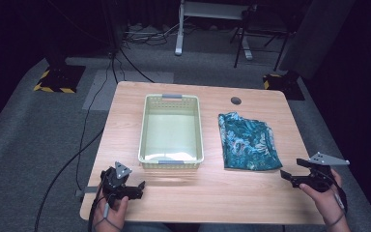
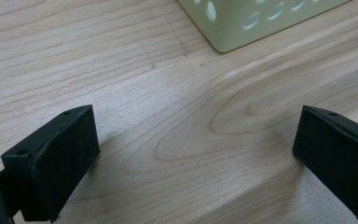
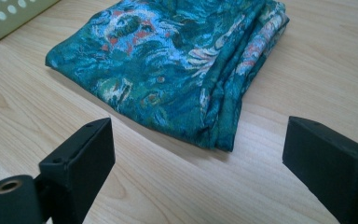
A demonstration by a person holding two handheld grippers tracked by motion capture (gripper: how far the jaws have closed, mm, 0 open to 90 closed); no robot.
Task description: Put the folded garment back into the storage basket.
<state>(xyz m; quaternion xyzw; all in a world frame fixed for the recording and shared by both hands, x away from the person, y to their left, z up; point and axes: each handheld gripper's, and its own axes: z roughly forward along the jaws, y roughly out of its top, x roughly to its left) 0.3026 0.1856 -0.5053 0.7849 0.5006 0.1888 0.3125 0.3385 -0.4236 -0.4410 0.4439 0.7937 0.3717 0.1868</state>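
Nothing is yet grasped: the folded teal cloth (image 1: 249, 141) lies on the desk (image 1: 212, 193), at 3 o'clock of the empty basket (image 1: 147, 130). Both the right gripper (image 3: 198, 163) and left gripper (image 2: 196, 154) are held wide open.

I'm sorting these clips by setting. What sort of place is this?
Probably a lab or recording studio rather than a home: a lone wooden table stands on grey carpet, surrounded by dark curtains, with cables across the floor and hazard-striped stand bases nearby.
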